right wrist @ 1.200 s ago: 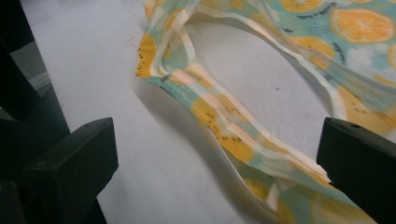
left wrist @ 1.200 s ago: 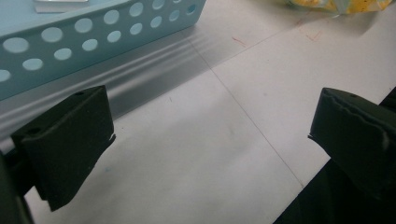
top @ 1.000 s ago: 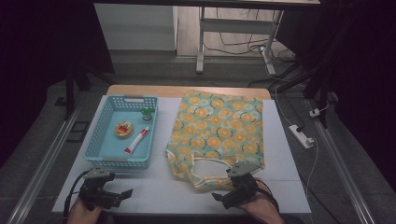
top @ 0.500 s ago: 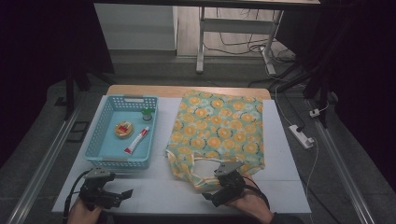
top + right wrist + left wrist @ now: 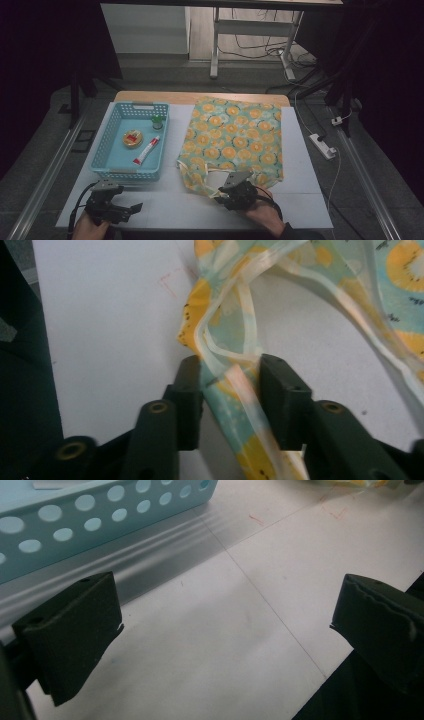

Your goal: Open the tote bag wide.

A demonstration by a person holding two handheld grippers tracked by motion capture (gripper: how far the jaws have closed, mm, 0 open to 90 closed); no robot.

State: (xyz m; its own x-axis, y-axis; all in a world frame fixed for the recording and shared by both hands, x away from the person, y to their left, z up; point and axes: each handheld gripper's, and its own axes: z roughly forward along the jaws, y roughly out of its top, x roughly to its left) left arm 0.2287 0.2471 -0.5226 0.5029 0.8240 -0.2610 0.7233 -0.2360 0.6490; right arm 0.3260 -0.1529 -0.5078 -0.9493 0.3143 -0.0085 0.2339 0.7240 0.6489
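A cloth bag (image 5: 235, 135) with an orange-and-teal flower print lies flat on the white table, its handles toward me. My right gripper (image 5: 225, 192) is at the bag's near-left corner. In the right gripper view the jaws (image 5: 230, 372) are shut on the bunched bag hem and pale handle strap (image 5: 240, 315). My left gripper (image 5: 131, 207) rests near the table's front-left edge, below the basket. Its jaws (image 5: 225, 625) stand wide open over bare table.
A light blue perforated basket (image 5: 107, 145) sits at the left, its near wall (image 5: 100, 515) just ahead of my left gripper. It holds a round tin (image 5: 132, 138), a red-and-white tube (image 5: 146, 150) and a small green-capped bottle (image 5: 157, 121). A power strip (image 5: 322, 145) lies on the floor at the right.
My right gripper has moved left and forward along the bag's near edge onto the handle corner and closed on the fabric. The left gripper has stayed put.
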